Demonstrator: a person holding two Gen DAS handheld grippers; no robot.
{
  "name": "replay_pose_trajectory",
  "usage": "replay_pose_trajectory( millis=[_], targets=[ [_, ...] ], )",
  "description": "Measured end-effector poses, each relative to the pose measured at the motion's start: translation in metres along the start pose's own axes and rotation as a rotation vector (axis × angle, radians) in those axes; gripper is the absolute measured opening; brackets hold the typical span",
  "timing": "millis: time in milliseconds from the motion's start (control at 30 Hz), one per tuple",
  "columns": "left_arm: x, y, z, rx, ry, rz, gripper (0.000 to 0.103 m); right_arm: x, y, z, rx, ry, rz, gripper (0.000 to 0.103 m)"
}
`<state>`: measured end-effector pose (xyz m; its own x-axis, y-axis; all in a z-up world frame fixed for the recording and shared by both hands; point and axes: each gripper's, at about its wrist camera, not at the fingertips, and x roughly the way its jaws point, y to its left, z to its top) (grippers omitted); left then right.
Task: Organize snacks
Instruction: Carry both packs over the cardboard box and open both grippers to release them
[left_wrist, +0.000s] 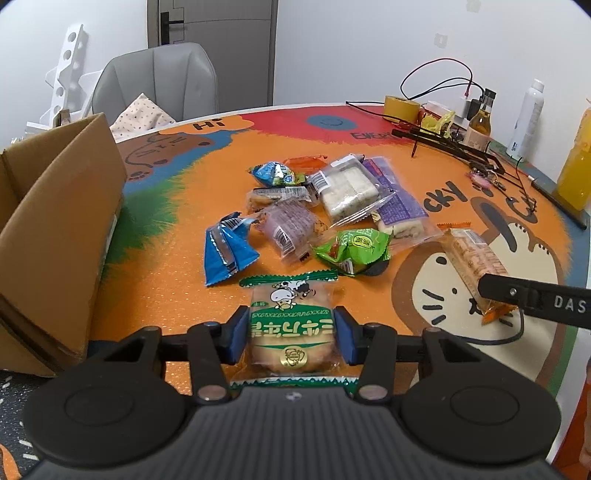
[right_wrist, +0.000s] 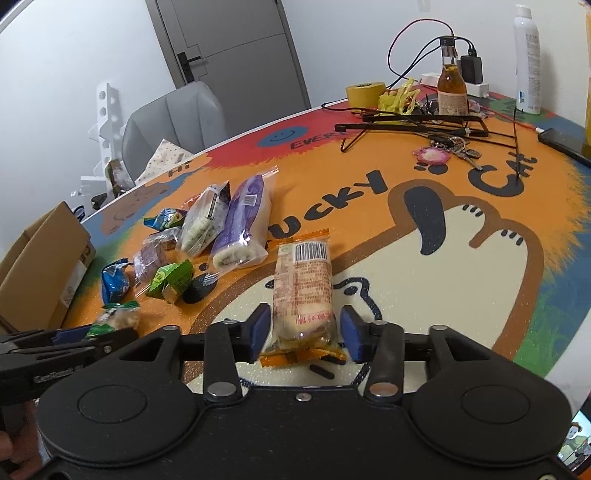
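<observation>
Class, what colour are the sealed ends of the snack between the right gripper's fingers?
Orange, clearest in the right wrist view.
</observation>
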<state>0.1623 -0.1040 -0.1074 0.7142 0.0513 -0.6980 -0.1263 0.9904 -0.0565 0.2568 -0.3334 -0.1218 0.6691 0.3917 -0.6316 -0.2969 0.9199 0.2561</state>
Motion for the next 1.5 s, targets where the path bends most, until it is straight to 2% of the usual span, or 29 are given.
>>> replay_pose_trajectory(
  millis=[33, 100, 300, 367, 400, 433, 467, 533, 833, 1500],
  targets=[
    [-0.001, 0.001, 0.000, -0.002, -0.003, -0.002, 0.048, 0.000, 0.002, 0.001, -0.004, -0.007, -0.008, 0.061],
    [-0.005, 0.004, 0.001, -0.008, -0.012, -0.004, 0.048, 0.001, 0.006, 0.002, -0.023, -0.025, -0.018, 0.068],
    [-0.013, 0.014, 0.006, -0.024, -0.034, 0.003, 0.048, 0.012, 0.016, 0.004, -0.059, -0.020, -0.033, 0.069],
    [-0.014, 0.017, 0.007, -0.031, -0.037, 0.003, 0.048, 0.016, 0.018, 0.002, -0.067, -0.010, -0.048, 0.066],
    [-0.015, 0.018, 0.008, -0.032, -0.039, 0.004, 0.048, 0.017, 0.019, 0.001, -0.077, -0.014, -0.061, 0.058],
    [-0.015, 0.020, 0.008, -0.035, -0.041, 0.006, 0.048, 0.017, 0.021, 0.000, -0.097, -0.017, -0.088, 0.041],
    [-0.016, 0.021, 0.008, -0.038, -0.042, 0.006, 0.048, 0.016, 0.022, 0.001, -0.110, -0.018, -0.105, 0.032],
    [-0.018, 0.023, 0.008, -0.043, -0.045, 0.005, 0.048, 0.012, 0.017, 0.003, -0.071, -0.015, -0.064, 0.033],
    [-0.035, 0.029, 0.012, -0.047, -0.087, -0.018, 0.048, -0.017, 0.029, 0.010, -0.054, -0.082, -0.022, 0.033],
    [-0.092, 0.072, 0.028, -0.061, -0.218, -0.033, 0.048, -0.049, 0.102, 0.019, -0.101, -0.166, 0.047, 0.033]
  ],
)
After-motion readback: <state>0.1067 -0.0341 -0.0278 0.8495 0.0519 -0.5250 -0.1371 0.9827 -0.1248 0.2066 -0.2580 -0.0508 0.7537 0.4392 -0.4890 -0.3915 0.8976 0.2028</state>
